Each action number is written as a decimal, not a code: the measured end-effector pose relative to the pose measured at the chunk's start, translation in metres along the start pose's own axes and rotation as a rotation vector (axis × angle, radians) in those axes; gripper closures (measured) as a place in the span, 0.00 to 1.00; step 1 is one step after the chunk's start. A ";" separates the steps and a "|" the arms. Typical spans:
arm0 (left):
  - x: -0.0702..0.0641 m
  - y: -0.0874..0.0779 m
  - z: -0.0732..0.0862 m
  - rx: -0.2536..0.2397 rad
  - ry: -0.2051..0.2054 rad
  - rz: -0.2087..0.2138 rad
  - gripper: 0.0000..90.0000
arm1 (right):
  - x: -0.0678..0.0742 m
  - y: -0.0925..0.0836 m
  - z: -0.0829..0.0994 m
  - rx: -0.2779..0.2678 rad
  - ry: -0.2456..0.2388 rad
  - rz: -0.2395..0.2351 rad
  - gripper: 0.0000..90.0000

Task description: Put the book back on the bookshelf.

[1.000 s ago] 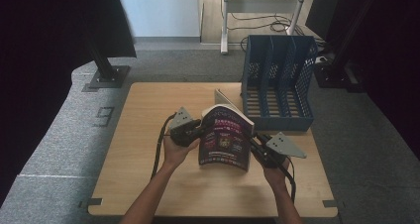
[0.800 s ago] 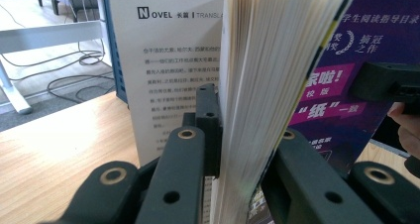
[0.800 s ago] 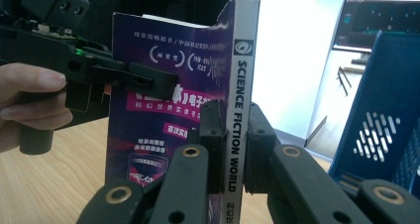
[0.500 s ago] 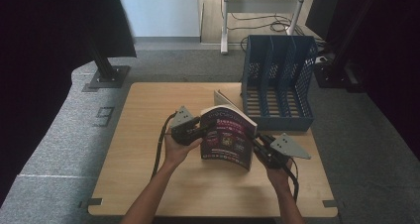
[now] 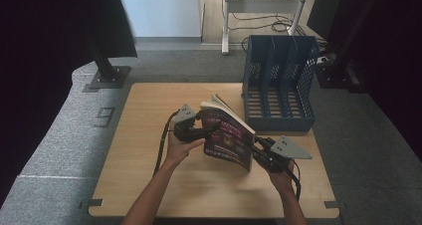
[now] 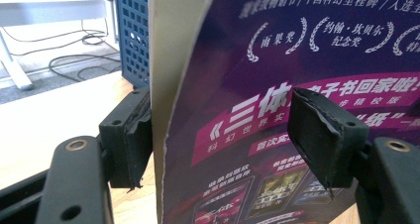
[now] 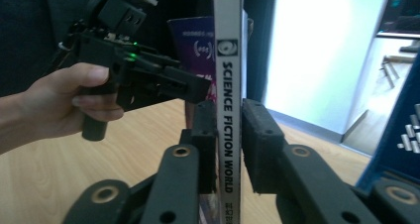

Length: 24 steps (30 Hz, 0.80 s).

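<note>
I am working both grippers from afar over a wooden desk [image 5: 149,185]. A magazine [image 5: 230,138] with a purple cover stands between them near the middle of the desk, tilted, its lower edge toward my side and its top leaning toward the blue file rack [image 5: 281,80] at the far right of the desk.

My left gripper [image 5: 209,130] sits at the magazine's left edge. Its jaws have just been opening: a second ago they were pinched on the cover, and now they stand wide. In the left gripper view the cover's edge [image 6: 161,135] runs between the two pads; the left pad lies just beside or against it, I cannot tell which, and the right pad stands clear of the printed face.

My right gripper [image 5: 259,153] is at the magazine's lower right corner. In the right gripper view the white spine [image 7: 229,110], printed "SCIENCE FICTION WORLD", stands upright between its jaws, which have eased open a little. The left pad lies against the spine, and a narrow gap shows at the right pad.

Compared with a second ago, the magazine has kept its spot on the desk and leans slightly more. Both hands are where they were.
</note>
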<state>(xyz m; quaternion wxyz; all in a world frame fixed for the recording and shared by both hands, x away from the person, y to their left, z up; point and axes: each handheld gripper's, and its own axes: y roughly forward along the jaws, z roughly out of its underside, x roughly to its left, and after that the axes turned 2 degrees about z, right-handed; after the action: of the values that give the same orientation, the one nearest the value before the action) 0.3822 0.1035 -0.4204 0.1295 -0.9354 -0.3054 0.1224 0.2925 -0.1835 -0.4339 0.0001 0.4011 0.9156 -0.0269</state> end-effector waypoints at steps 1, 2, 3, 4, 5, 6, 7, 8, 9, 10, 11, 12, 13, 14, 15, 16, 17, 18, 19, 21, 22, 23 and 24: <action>0.000 0.000 0.000 -0.001 -0.001 0.002 0.32 | 0.000 0.001 0.001 0.003 0.001 -0.007 0.82; -0.001 0.000 -0.001 -0.001 0.002 0.004 0.32 | -0.001 0.003 0.002 0.016 -0.002 -0.015 0.81; -0.002 -0.001 -0.001 -0.001 0.005 0.004 0.32 | -0.001 0.004 0.003 0.025 -0.003 -0.016 0.81; -0.002 -0.001 -0.001 -0.001 0.007 0.004 0.32 | 0.000 0.006 0.004 0.028 -0.003 -0.017 0.80; -0.003 -0.001 -0.001 -0.001 0.010 0.004 0.32 | 0.000 0.007 0.004 0.031 -0.004 -0.017 0.80; -0.004 -0.001 -0.001 -0.001 0.013 0.005 0.32 | 0.000 0.009 0.005 0.034 0.002 -0.018 0.80; -0.005 -0.001 -0.001 -0.004 0.013 0.006 0.32 | 0.000 0.011 0.005 0.037 0.002 -0.017 0.79; -0.005 -0.001 -0.002 -0.005 0.015 0.005 0.32 | 0.000 0.013 0.005 0.040 0.003 -0.014 0.79; -0.006 -0.001 -0.002 -0.005 0.018 0.005 0.32 | 0.001 0.015 0.005 0.042 0.005 -0.014 0.78; -0.006 -0.001 -0.002 -0.005 0.019 0.005 0.32 | 0.001 0.017 0.005 0.044 0.005 -0.012 0.78; -0.007 -0.001 -0.002 -0.004 0.019 0.005 0.32 | 0.000 0.019 0.005 0.046 0.009 -0.012 0.77; -0.007 0.000 -0.003 -0.004 0.019 0.005 0.32 | 0.000 0.020 0.005 0.046 0.013 -0.011 0.77; -0.008 0.000 -0.003 -0.003 0.021 0.005 0.32 | 0.000 0.021 0.005 0.045 0.016 -0.013 0.77; -0.008 0.000 -0.004 0.002 0.024 0.003 0.32 | -0.001 0.023 0.005 0.043 0.018 -0.015 0.77; -0.009 -0.001 -0.004 0.005 0.024 0.002 0.32 | -0.001 0.024 0.006 0.043 0.022 -0.018 0.76; -0.010 -0.001 -0.004 0.007 0.026 -0.001 0.32 | -0.002 0.025 0.006 0.042 0.027 -0.019 0.76; -0.010 -0.001 -0.004 0.008 0.029 -0.004 0.32 | -0.002 0.026 0.006 0.040 0.029 -0.022 0.76; -0.011 -0.001 -0.005 0.012 0.032 -0.009 0.32 | -0.002 0.027 0.006 0.041 0.031 -0.023 0.76; -0.011 -0.001 -0.005 0.014 0.033 -0.009 0.33 | -0.002 0.030 0.005 0.045 0.029 -0.025 0.76; -0.012 -0.001 -0.006 0.020 0.037 -0.012 0.33 | -0.001 0.033 0.004 0.049 0.032 -0.026 0.76; -0.012 -0.001 -0.006 0.021 0.037 -0.012 0.33 | -0.001 0.035 0.003 0.049 0.032 -0.026 0.77; -0.012 -0.001 -0.006 0.021 0.036 -0.012 0.33 | 0.000 0.036 0.003 0.050 0.036 -0.027 0.78; -0.012 -0.001 -0.006 0.020 0.035 -0.013 0.33 | 0.000 0.037 0.003 0.050 0.036 -0.025 0.79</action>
<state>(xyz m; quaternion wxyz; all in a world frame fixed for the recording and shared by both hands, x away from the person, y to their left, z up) 0.3743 0.0963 -0.4127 0.1452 -0.9341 -0.3077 0.1081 0.3194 -0.1591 -0.4386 -0.0268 0.3898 0.9195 -0.0423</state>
